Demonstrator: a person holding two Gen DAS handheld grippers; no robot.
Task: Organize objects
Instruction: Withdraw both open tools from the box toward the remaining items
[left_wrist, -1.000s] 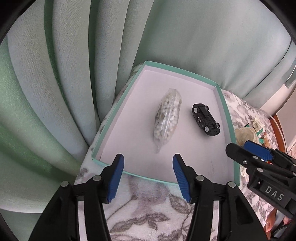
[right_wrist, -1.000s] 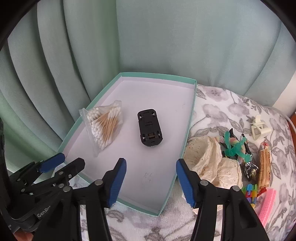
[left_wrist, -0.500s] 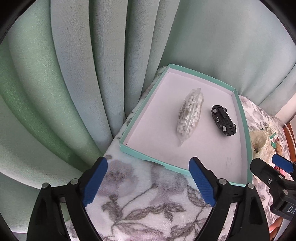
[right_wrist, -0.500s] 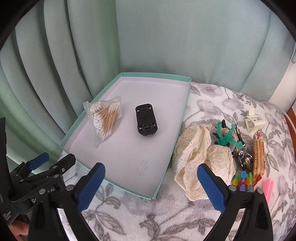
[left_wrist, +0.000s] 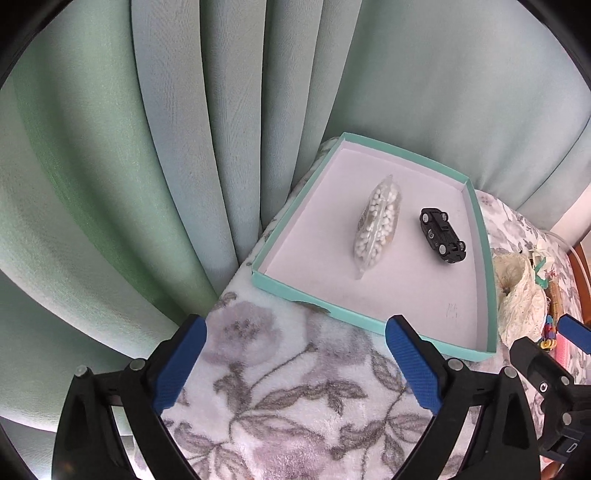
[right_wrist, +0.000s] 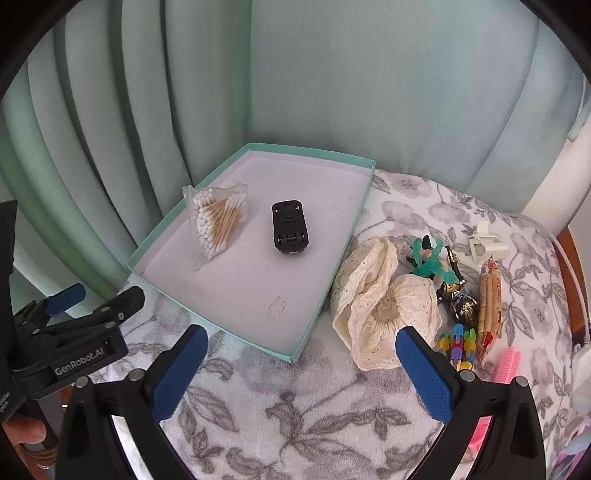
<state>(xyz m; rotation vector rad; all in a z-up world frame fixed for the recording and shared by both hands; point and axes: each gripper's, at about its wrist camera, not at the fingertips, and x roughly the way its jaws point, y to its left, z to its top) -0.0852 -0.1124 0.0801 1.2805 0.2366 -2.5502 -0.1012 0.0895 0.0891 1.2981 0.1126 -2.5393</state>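
Item 1, grippers. Since a second ago both have backed out of the tray (right_wrist: 303, 343) and spread. I read this as a drop-off done: the swab bag (right_wrist: 218, 225) and the toy car (right_wrist: 290, 230) lie inside, untouched by either tool.

Item 2, left gripper (left_wrist: 295, 365). Its jaws are opening, nothing between them, only blanket (left_wrist: 280, 406) beneath. The tray's near wall sits just beyond the fingertips; the bag and car lie well past them.

Item 3, right gripper (right_wrist: 301, 373). Fingers spread to full width, empty, over blanket. The tray's near corner is just ahead of the left finger.

Item 4, unsorted pile, right of the tray. A lace cloth (right_wrist: 384, 302) touches the tray's side and lies just beyond my right finger (right_wrist: 424, 373). Past it: a green clip (right_wrist: 432, 258), a white clip (right_wrist: 485, 245), a snack pack (right_wrist: 489, 306), coloured pegs (right_wrist: 458, 343), a pink comb (right_wrist: 509, 363). The dark shiny thing among them may be a wrapped sweet; I cannot tell.

Item 5, status. Two items housed; most of the pile remains. The cloth is the nearest pick for the right gripper.
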